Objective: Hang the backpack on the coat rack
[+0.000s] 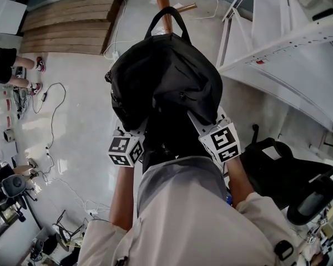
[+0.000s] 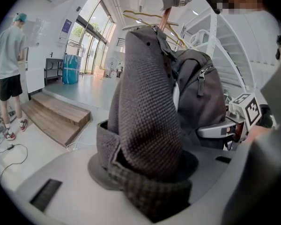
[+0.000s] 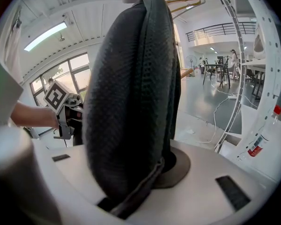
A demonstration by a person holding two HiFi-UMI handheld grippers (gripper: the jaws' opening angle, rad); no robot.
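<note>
We are holding one black fabric backpack (image 1: pixel 166 76) just beside the brown wooden coat rack pole (image 1: pixel 162 4); left gripper (image 1: pixel 129 143) and right gripper (image 1: pixel 215 132) are each pinching one of its two padded shoulder straps (image 2: pixel 150 107).

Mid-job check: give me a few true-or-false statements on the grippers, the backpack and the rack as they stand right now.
1. The left gripper is clamped on a shoulder strap. True.
2. The right gripper is empty. False: it is clamped on the other shoulder strap.
3. The backpack lies on the floor. False: the grippers hold it up off the floor, by the coat rack pole.
4. The coat rack pole is brown wood. True.
5. In the head view the wooden platform lies right of the pole. False: it lies left.
</note>
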